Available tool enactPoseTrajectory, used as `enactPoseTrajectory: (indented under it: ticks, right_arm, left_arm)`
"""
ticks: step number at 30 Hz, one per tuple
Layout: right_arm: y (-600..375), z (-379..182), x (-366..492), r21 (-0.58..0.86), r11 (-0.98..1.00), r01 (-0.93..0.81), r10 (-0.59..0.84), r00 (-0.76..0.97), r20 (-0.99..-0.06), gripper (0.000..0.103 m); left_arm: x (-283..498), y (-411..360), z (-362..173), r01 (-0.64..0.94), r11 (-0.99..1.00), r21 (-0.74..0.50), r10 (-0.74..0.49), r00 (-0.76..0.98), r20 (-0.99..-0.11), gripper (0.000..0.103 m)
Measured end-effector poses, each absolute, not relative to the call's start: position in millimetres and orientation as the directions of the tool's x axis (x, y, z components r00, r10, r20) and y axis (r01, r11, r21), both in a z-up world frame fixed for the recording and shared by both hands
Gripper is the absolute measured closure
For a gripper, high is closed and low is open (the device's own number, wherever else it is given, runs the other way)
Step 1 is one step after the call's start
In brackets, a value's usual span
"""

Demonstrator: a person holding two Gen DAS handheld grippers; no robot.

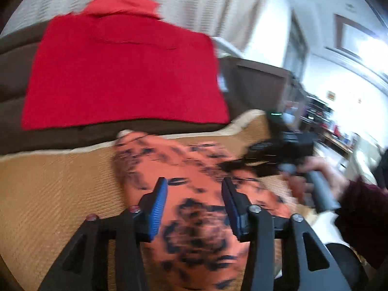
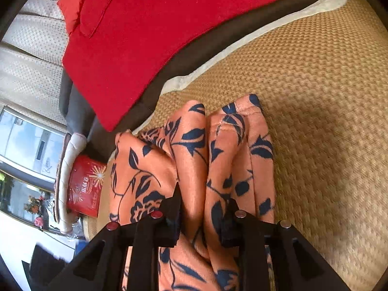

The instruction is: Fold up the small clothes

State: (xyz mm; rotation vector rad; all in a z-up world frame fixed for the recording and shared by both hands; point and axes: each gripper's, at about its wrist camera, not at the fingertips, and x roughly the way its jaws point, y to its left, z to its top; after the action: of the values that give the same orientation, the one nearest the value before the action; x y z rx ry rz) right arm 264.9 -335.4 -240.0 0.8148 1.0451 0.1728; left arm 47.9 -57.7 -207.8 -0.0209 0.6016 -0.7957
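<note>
Pinching bunched orange cloth (image 2: 194,169), right claw (image 2: 202,218) grips folds mid-frame, likely to lift them over. Left claw (image 1: 195,208) spread above cloth, empty. Cloth lies on woven mat (image 2: 315,97).

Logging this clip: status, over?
Left tongs open above the garment. Right tongs shut on a bunched fold. Garment on mat; nothing in the way.
</note>
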Motion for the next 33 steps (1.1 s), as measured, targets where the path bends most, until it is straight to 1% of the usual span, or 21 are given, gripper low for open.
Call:
enactPoseTrajectory:
  ticks: [2,3,5,6,7,8,10,12,14,15,16,17,18,20,22,25,27,28,30,32,33]
  right_arm:
    - [-336,-228,258,0.619,0.741,0.259,0.445,0.501,-0.742,0.070]
    - [-336,-219,253,0.585,0.765,0.268,0.407,0.503,-0.763,0.068]
    - [-334,-192,246,0.487,0.828,0.279,0.281,0.544,-0.790,0.068]
    - [-331,-180,244,0.458,0.844,0.278,0.239,0.569,-0.787,0.068]
    - [-326,-166,241,0.445,0.856,0.264,0.214,0.602,-0.769,0.068]
    - [-322,-154,241,0.458,0.858,0.233,0.222,0.636,-0.739,0.068]
    - [-308,-145,253,0.483,0.857,0.178,0.271,0.641,-0.718,0.068]
    - [-296,-150,267,0.501,0.852,0.150,0.314,0.619,-0.720,0.068]
    - [-282,-177,290,0.509,0.842,0.179,0.337,0.561,-0.756,0.068]
    - [-284,-195,299,0.484,0.846,0.223,0.316,0.521,-0.793,0.071]
    - [-288,-213,307,0.457,0.849,0.267,0.297,0.473,-0.829,0.074]
    - [-290,-230,313,0.471,0.836,0.283,0.315,0.456,-0.833,0.076]
    - [-291,-230,315,0.486,0.830,0.272,0.325,0.472,-0.819,0.076]
    - [-287,-217,321,0.464,0.847,0.261,0.319,0.449,-0.835,0.073]
    - [-285,-198,328,0.469,0.856,0.217,0.331,0.465,-0.821,0.072]
    - [-265,-174,340,0.539,0.838,0.084,0.434,0.496,-0.752,0.072]
    - [-243,-168,358,0.589,0.808,-0.004,0.519,0.478,-0.708,0.072]
    - [-232,-172,366,0.595,0.803,-0.020,0.535,0.464,-0.706,0.072]
    - [-213,-195,386,0.602,0.798,-0.025,0.564,0.381,-0.733,0.072]
    - [-210,-234,403,0.578,0.815,0.032,0.544,0.299,-0.784,0.073]
    - [-214,-248,406,0.602,0.797,0.054,0.567,0.279,-0.776,0.075]
  left_arm:
    - [55,-54,-218,0.640,0.741,-0.202,-0.626,0.551,-0.552,0.055]
    - [54,-63,-222,0.643,0.750,-0.155,-0.593,0.552,-0.586,0.055]
    - [48,-78,-236,0.660,0.749,-0.056,-0.538,0.556,-0.634,0.055]
    - [42,-86,-243,0.672,0.740,0.005,-0.509,0.565,-0.649,0.055]
    - [39,-90,-246,0.677,0.735,0.039,-0.494,0.574,-0.653,0.055]
    - [37,-92,-247,0.680,0.730,0.066,-0.485,0.583,-0.652,0.055]
    - [38,-91,-247,0.681,0.730,0.058,-0.488,0.579,-0.653,0.054]
    - [45,-86,-248,0.671,0.741,0.018,-0.493,0.563,-0.663,0.047]
    - [48,-84,-250,0.658,0.753,-0.003,-0.485,0.552,-0.678,0.043]
    - [49,-83,-251,0.655,0.755,-0.010,-0.483,0.547,-0.684,0.040]
    - [50,-83,-252,0.653,0.757,-0.016,-0.482,0.541,-0.689,0.040]
    - [49,-85,-253,0.652,0.758,-0.017,-0.480,0.539,-0.692,0.040]
    - [50,-85,-253,0.653,0.757,-0.020,-0.481,0.536,-0.694,0.040]
    - [50,-83,-253,0.657,0.754,-0.025,-0.486,0.531,-0.694,0.040]
    - [56,-86,-258,0.659,0.752,-0.035,-0.490,0.522,-0.698,0.038]
    - [62,-84,-260,0.651,0.756,-0.060,-0.496,0.510,-0.703,0.034]
    - [66,-85,-262,0.649,0.758,-0.071,-0.498,0.505,-0.705,0.032]
    - [68,-85,-262,0.649,0.757,-0.074,-0.500,0.503,-0.705,0.032]
    - [70,-85,-265,0.648,0.758,-0.074,-0.500,0.505,-0.704,0.032]
    - [73,-83,-266,0.637,0.768,-0.068,-0.489,0.515,-0.704,0.032]
    - [76,-81,-267,0.636,0.767,-0.083,-0.495,0.505,-0.706,0.032]
